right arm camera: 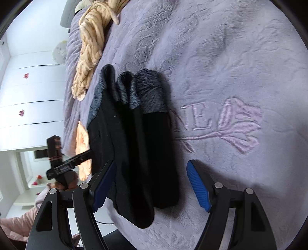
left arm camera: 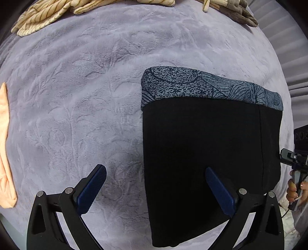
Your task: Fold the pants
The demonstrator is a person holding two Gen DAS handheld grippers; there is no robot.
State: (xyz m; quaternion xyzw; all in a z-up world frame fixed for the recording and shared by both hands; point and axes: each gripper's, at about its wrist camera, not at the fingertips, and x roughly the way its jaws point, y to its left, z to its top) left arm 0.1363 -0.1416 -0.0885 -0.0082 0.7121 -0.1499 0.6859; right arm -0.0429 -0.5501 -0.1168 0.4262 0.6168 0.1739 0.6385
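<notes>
Black pants point(left arm camera: 207, 152) with a grey-blue patterned band point(left arm camera: 202, 84) along the far edge lie folded into a compact rectangle on the lilac plush bedspread point(left arm camera: 86, 96). My left gripper point(left arm camera: 156, 184) is open and empty; its right finger hangs over the pants' near left part. In the right wrist view the folded pants point(right arm camera: 134, 146) lie between the open, empty fingers of my right gripper point(right arm camera: 152, 178). The right gripper also shows at the right edge of the left wrist view point(left arm camera: 294, 159), and the left gripper at the left of the right wrist view point(right arm camera: 65, 165).
A beige striped blanket point(left arm camera: 44, 15) and a grey-brown cloth point(left arm camera: 240, 11) lie at the bed's far edge. A peach garment point(left arm camera: 5, 144) lies at the left. White drawers point(right arm camera: 28, 92) stand beside the bed.
</notes>
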